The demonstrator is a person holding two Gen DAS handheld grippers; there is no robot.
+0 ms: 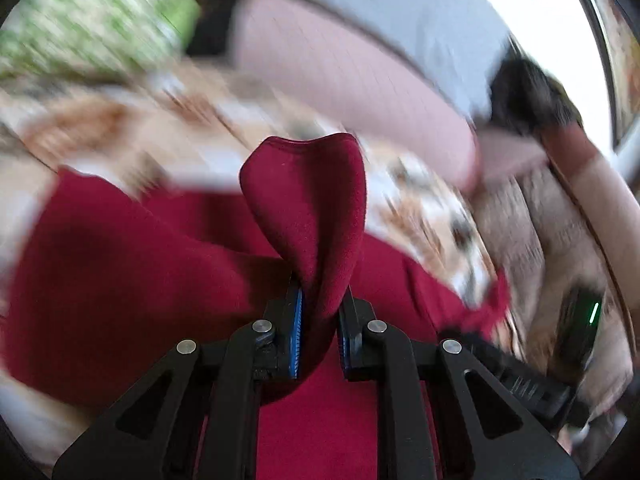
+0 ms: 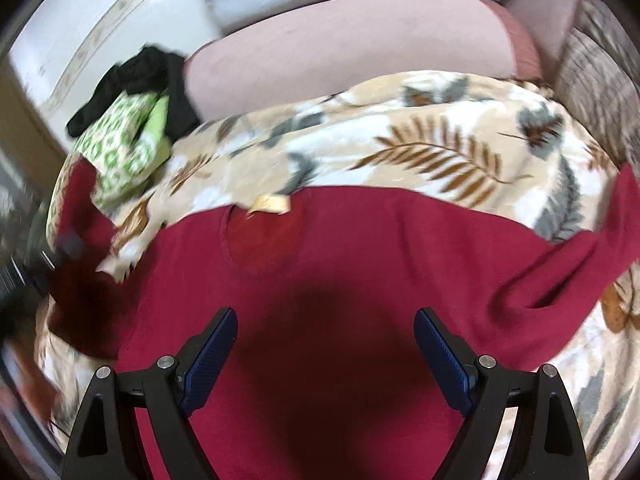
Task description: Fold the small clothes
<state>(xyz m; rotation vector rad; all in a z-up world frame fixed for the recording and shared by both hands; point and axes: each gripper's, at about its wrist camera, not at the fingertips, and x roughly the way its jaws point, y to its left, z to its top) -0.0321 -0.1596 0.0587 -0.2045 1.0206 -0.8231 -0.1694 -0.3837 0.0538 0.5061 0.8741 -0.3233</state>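
I see the red garment [image 2: 340, 280] spread on the leaf-print blanket [image 2: 420, 140], filling the lower half of the right wrist view, one edge running off to the right. My left gripper [image 1: 320, 320] is clamped on a fold of that garment [image 1: 308, 208], which stands up between its blue pads [image 1: 296, 332] in a rounded flap. My right gripper [image 2: 326, 344] hangs over the cloth with its fingers [image 2: 208, 356] spread wide, holding nothing; its shadow darkens the fabric below. At the blanket's far left lie a green-patterned cloth [image 2: 120, 148] and a black cloth [image 2: 140, 72] just behind it. A pink cushion [image 2: 348, 48] sits beyond the blanket. The left view is blurred.
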